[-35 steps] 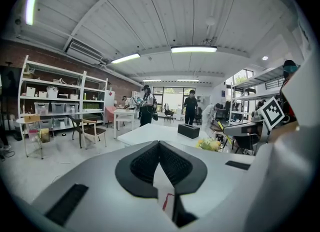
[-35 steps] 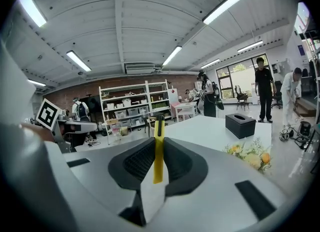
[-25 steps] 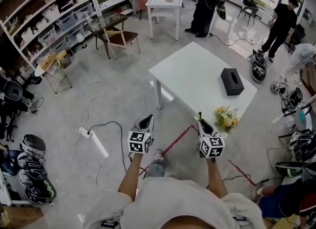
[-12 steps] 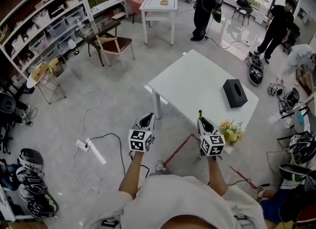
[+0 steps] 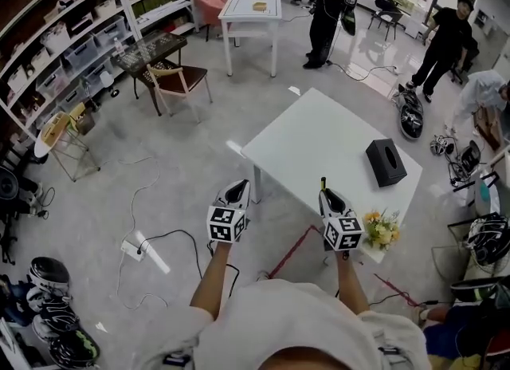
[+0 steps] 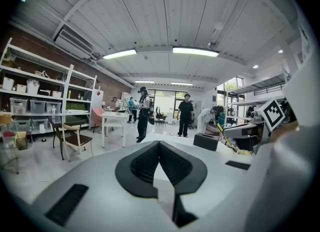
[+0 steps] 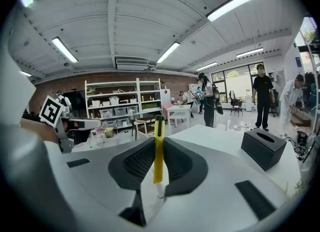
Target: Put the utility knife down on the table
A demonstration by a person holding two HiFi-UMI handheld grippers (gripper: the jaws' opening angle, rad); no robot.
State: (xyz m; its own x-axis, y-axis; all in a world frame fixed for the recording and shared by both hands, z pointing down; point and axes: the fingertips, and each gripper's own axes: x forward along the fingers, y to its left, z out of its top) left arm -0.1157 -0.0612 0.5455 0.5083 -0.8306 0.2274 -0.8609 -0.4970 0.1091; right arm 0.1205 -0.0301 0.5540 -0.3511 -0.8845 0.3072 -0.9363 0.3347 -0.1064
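Observation:
My right gripper (image 5: 325, 193) (image 7: 157, 152) is shut on a yellow utility knife (image 7: 158, 148), which stands upright between the pads with its dark tip (image 5: 323, 181) poking past the jaws. It hovers at the near edge of the white table (image 5: 319, 137). My left gripper (image 5: 236, 193) (image 6: 159, 152) is shut with nothing in it, held left of the table over the floor. Both grippers point toward the table.
A black tissue box (image 5: 386, 162) (image 7: 263, 148) lies on the table's right part, and a bunch of flowers (image 5: 382, 230) sits at its near right corner. A small white table (image 5: 250, 9), a chair (image 5: 177, 80), shelving (image 5: 64, 33) and standing people (image 5: 330, 9) lie beyond. Cables (image 5: 171, 241) cross the floor.
The person has walked toward the white table: it sits closer below both grippers now, and the floor and shelving have slid away behind. The grips are unchanged.

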